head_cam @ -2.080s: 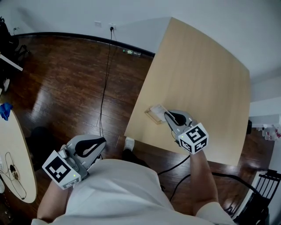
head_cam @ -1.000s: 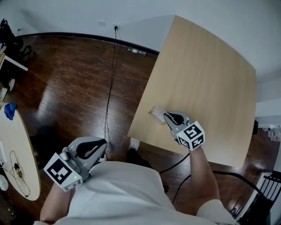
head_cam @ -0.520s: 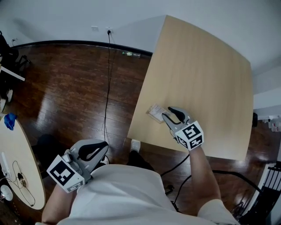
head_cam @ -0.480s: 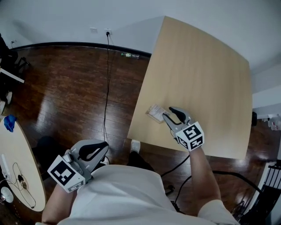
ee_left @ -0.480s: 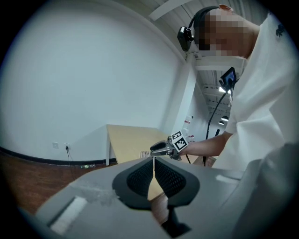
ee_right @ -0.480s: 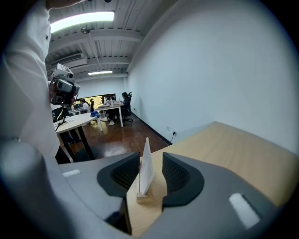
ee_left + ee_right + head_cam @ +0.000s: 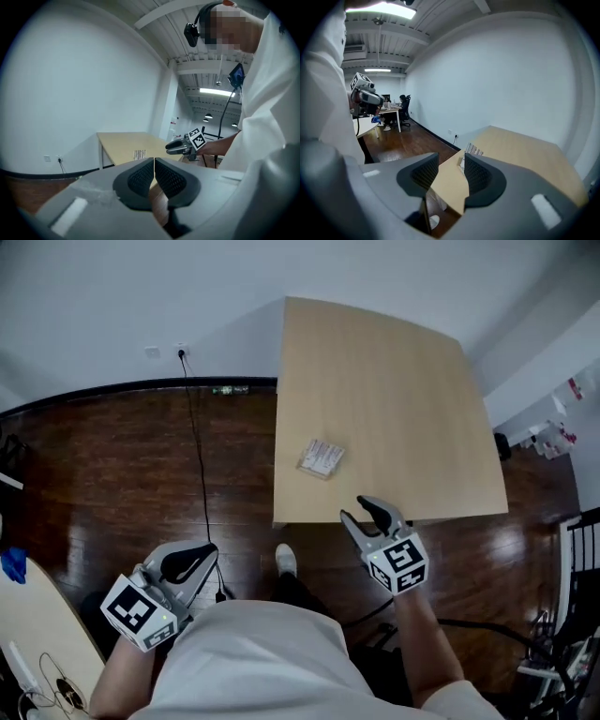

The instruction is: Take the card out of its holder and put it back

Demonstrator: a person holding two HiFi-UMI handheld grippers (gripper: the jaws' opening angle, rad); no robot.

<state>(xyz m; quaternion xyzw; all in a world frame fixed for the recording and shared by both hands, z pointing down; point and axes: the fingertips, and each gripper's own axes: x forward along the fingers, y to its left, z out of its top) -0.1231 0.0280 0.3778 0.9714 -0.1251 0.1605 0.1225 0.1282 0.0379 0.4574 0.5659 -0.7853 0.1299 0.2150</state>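
The card holder [image 7: 321, 457], a small clear sleeve with a striped card in it, lies flat near the left edge of the light wooden table [image 7: 394, 381]. It also shows in the left gripper view [image 7: 139, 154] and the right gripper view [image 7: 472, 150]. My right gripper [image 7: 361, 512] hovers at the table's near edge, a short way back from the holder. Its jaws are opening and nothing is between them [image 7: 451, 159]. My left gripper [image 7: 192, 561] hangs low at my left side over the floor, its pads pressed together on nothing [image 7: 153, 161].
A black cable [image 7: 199, 474] runs across the dark wooden floor from a wall socket [image 7: 181, 351]. A round pale table [image 7: 37, 634] sits at the lower left. My shoe [image 7: 286, 561] is by the table's near edge. Black chair frames [image 7: 581, 549] stand at the right.
The right gripper was shut on the holder on the table. It has let go, opened, and drawn back to the table's near edge. The holder stays on the table.
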